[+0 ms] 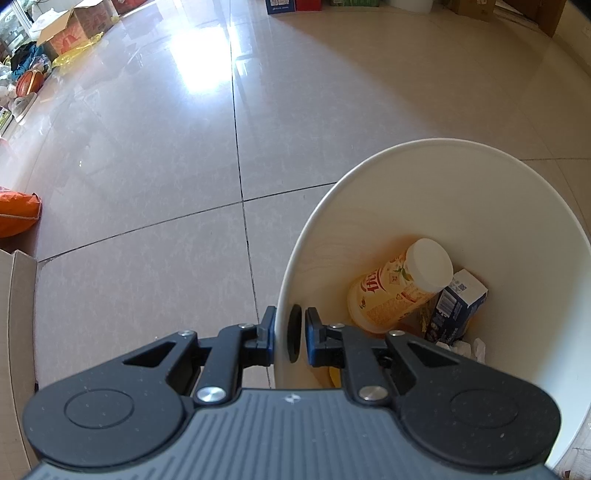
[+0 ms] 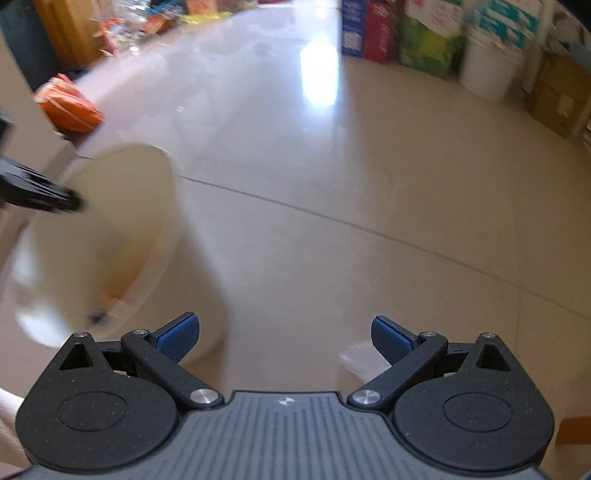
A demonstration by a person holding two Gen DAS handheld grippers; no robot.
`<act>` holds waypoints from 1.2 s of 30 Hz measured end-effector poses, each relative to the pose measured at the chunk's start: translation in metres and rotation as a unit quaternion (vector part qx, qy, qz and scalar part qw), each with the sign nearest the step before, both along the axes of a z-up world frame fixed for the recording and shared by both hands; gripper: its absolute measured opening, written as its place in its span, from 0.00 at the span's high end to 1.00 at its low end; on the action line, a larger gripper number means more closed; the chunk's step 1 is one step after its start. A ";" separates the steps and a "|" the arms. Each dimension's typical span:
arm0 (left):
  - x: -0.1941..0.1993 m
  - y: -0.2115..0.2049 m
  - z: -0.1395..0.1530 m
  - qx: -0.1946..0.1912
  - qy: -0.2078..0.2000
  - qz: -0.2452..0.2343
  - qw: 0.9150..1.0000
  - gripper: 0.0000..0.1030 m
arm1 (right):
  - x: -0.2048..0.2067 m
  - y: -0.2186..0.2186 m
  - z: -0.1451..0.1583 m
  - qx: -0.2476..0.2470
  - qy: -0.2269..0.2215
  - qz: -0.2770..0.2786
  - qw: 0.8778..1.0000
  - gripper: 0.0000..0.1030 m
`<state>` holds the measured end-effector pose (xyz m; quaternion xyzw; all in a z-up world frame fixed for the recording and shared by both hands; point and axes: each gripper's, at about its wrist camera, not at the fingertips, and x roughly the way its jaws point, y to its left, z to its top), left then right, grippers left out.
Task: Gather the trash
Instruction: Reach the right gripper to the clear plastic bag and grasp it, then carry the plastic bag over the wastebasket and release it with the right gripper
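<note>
The left gripper (image 1: 290,338) sits nearest the lens, its two blue-padded fingers nearly closed on the near wall of a white trash bin (image 1: 461,173): one finger outside the wall, the other inside, the rim pinched between them. The bin stands on the floor and its mouth opens toward the camera.

At the bottom of the bin lies a yellow cylindrical snack can (image 1: 391,291) with a white lid, tilted on its side; red characters run along its label but cannot be read with certainty. Touching its right side is a small blue and white carton (image 1: 456,306) with fine print and a code square too small to make out. Crumpled white paper (image 1: 465,345) lies just beside the carton, toward the near wall.

The right gripper (image 2: 284,338) is held low over the floor, level, its blue pads spread wide apart with nothing between them. This view is blurred. To its left the same bin shows, with the left gripper reaching in as a dark shape from the left edge.

The floor (image 1: 147,147) is glossy pale tile with dark grout lines and a bright glare patch from light at the far end. An orange bag (image 1: 18,218) lies at the floor's left edge, with a cardboard panel (image 1: 16,332) nearer. Along the far left edge are an open cardboard box (image 1: 74,26), a yellow plastic bag (image 1: 75,53) and a basketball (image 1: 29,81). Stacked cartons and boxes (image 2: 424,33) line the far right edge; their printing is too smeared to read.
</note>
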<state>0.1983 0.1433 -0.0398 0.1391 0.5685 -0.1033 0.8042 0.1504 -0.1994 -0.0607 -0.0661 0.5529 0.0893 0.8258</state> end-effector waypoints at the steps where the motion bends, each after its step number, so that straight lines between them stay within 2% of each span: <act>1: 0.000 -0.001 0.000 0.001 0.001 0.000 1.000 0.87 | 0.000 -0.010 -0.011 -0.007 0.003 -0.005 1.000 0.02; 5: 0.001 -0.003 -0.001 0.005 0.001 0.000 1.000 0.87 | -0.002 -0.043 -0.066 -0.049 0.015 -0.022 0.998 0.02; 10: 0.001 -0.003 -0.002 0.003 0.003 -0.001 1.000 0.87 | -0.006 -0.073 -0.133 -0.073 0.048 -0.065 0.994 0.03; 15: 0.003 -0.001 0.000 -0.005 0.011 0.001 1.000 0.87 | -0.003 -0.078 -0.190 -0.111 0.081 -0.054 0.989 0.03; 19: 0.003 -0.001 -0.002 0.002 0.009 -0.003 1.000 0.87 | 0.005 -0.084 -0.223 -0.145 0.095 -0.043 0.984 0.03; 21: 0.003 -0.002 -0.002 0.000 0.010 -0.003 1.000 0.87 | 0.008 -0.088 -0.233 -0.158 0.095 -0.042 0.982 0.04; 23: 0.003 -0.002 -0.002 0.000 0.009 -0.002 1.000 0.87 | 0.013 -0.091 -0.238 -0.155 0.097 -0.053 0.982 0.11; 24: 0.002 -0.002 -0.002 0.002 0.009 -0.004 1.000 0.87 | 0.015 -0.094 -0.239 -0.150 0.102 -0.059 0.982 0.19; 26: 0.002 -0.003 -0.003 0.002 0.008 -0.004 1.000 0.87 | 0.018 -0.097 -0.241 -0.146 0.114 -0.069 0.980 0.21; 36: 0.002 -0.003 -0.003 0.003 0.007 -0.004 1.000 0.87 | 0.011 -0.094 -0.223 -0.147 0.102 -0.073 0.981 0.25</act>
